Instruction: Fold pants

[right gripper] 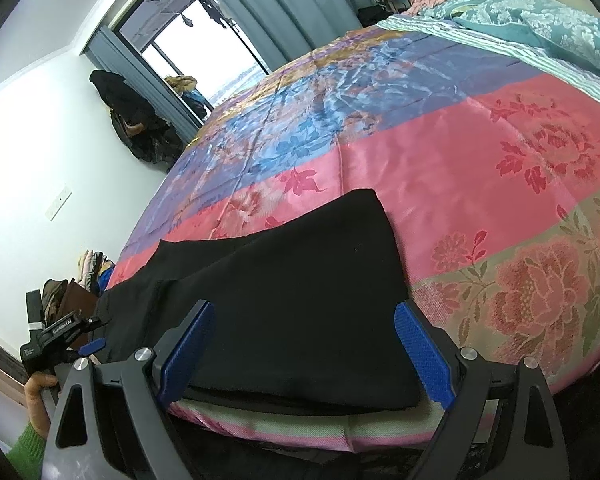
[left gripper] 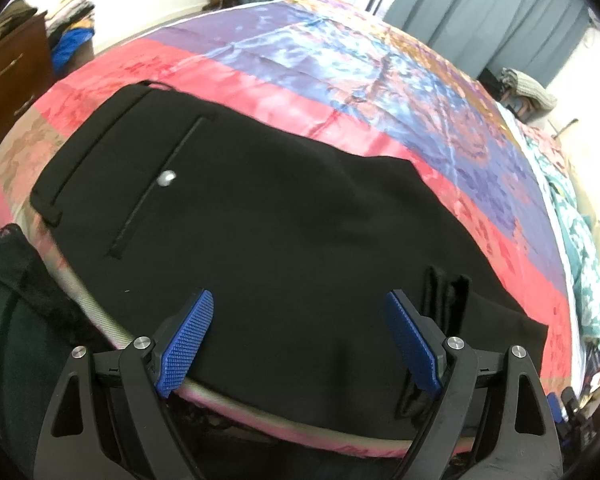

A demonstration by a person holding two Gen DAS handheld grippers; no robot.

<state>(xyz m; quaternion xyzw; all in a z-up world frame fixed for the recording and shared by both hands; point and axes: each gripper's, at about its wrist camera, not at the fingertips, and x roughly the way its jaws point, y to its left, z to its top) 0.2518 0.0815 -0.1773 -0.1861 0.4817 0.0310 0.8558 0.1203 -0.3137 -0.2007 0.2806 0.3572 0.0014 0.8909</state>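
Observation:
Black pants (left gripper: 260, 232) lie flat on the bed near its front edge, waistband to the left, a back pocket with a silver button (left gripper: 166, 178) showing. In the right wrist view the leg end of the pants (right gripper: 300, 288) lies folded over itself. My left gripper (left gripper: 300, 320) is open just above the pants at the bed's edge, holding nothing. My right gripper (right gripper: 304, 336) is open over the folded leg end, holding nothing. The left gripper also shows in the right wrist view (right gripper: 80, 340), held by a hand.
The bed carries a pink, purple and blue floral cover (left gripper: 340, 80). A teal pillow (right gripper: 540, 24) lies at its head. A brown dresser (left gripper: 12, 76) with piled clothes stands to the left. Grey curtains (left gripper: 480, 8) hang behind.

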